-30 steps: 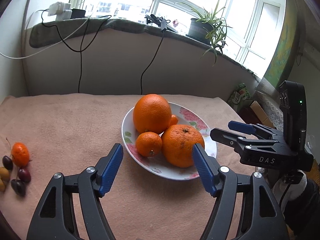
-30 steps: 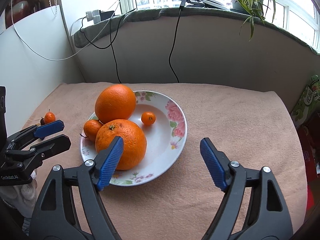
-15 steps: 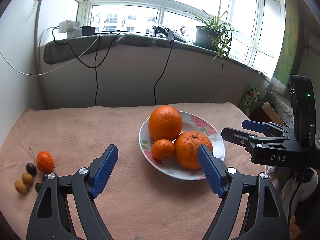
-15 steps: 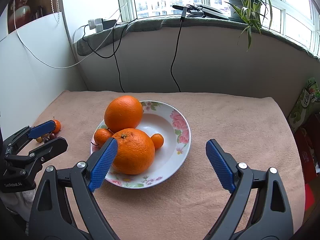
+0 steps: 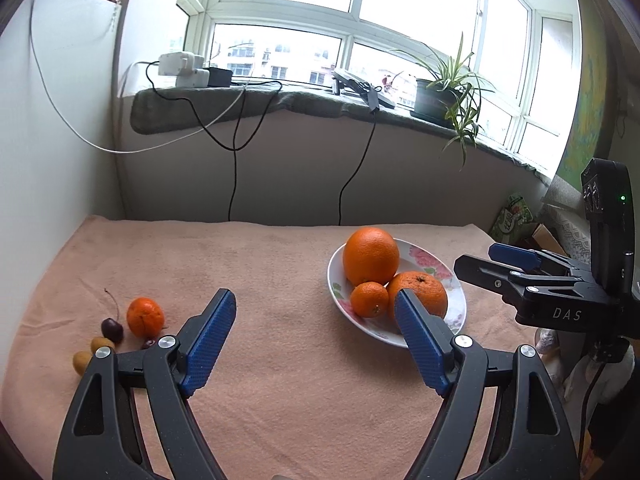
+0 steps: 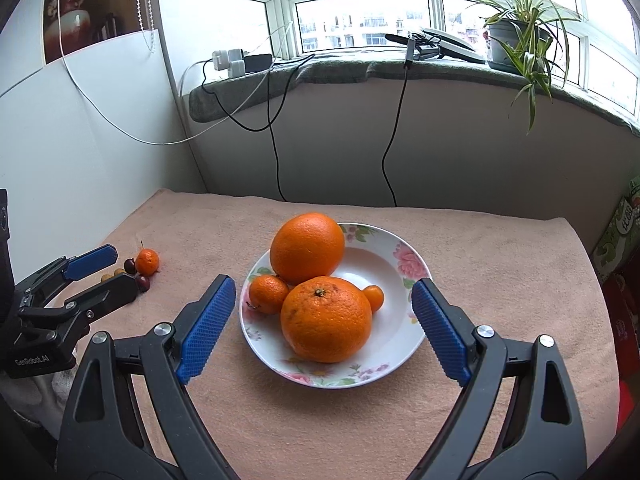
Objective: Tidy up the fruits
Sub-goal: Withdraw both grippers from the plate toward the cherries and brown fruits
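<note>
Plate [image 6: 404, 344]: white, flowered, on the pink-towelled bench [image 6: 500, 264]; right of centre in the left wrist view, dead ahead in the right wrist view.
In the plate: 2 large oranges, far one [image 6: 307, 249] and near one [image 6: 326, 319], touching; 1 mandarin [image 6: 268, 294] at the left rim; 1 kumquat [image 6: 374, 297] tucked behind the near orange's right side.
Loose fruit: 1 mandarin [image 5: 145, 317] at the bench's left edge, well apart from the plate, with a dark cherry [image 5: 112, 329] just beside it and 2 yellowish small fruits [image 5: 82, 362] nearer still.
Left gripper [image 5: 316, 344]: jaws just been opening, now spread wide, nothing between the fingers [image 5: 208, 344], over bare towel.
Right gripper [image 6: 324, 332]: jaws just been opening, spread wide, nothing clamped; framing the plate without touching it.
Key relation: loose mandarin lying to the left of and slightly beyond the left fingertips; round, so no long axis to align with.
Nearer hand: left, clearly; right sits across the plate from the cluster.
Likely next move: swing left toward the mandarin, then carry it rightward to the plate.
Risk: cherry close enough to be nudged.
</note>
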{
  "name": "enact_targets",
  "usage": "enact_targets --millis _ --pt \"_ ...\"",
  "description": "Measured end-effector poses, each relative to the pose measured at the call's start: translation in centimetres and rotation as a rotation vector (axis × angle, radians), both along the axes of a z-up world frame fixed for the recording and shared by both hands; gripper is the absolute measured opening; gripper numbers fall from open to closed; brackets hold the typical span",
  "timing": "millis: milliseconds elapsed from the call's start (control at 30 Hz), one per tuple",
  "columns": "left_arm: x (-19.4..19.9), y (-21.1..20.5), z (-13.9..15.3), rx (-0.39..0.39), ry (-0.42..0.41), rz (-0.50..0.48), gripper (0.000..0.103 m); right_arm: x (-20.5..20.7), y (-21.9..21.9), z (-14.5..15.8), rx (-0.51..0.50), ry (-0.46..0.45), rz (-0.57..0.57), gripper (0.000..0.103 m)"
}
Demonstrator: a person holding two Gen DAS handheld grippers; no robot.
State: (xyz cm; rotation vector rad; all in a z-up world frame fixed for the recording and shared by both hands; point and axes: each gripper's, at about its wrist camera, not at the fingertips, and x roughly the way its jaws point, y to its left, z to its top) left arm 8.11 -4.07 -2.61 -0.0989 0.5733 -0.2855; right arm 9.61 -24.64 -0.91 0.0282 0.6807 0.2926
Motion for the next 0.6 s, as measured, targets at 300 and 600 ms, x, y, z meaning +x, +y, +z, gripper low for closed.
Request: enact_targets --millis 300,600 --pt "-1.1 5.1 -0.4 0.004 0.0 0.091 0.082 -0.3 4.1 0.4 0.006 -0.032 0.084 0.092" --pt "-2.2 11.2 -2.2 -0.003 0.046 0.207 0.081 -0.1 9.1 -0.4 -0.017 -0.017 0.206 0.092"
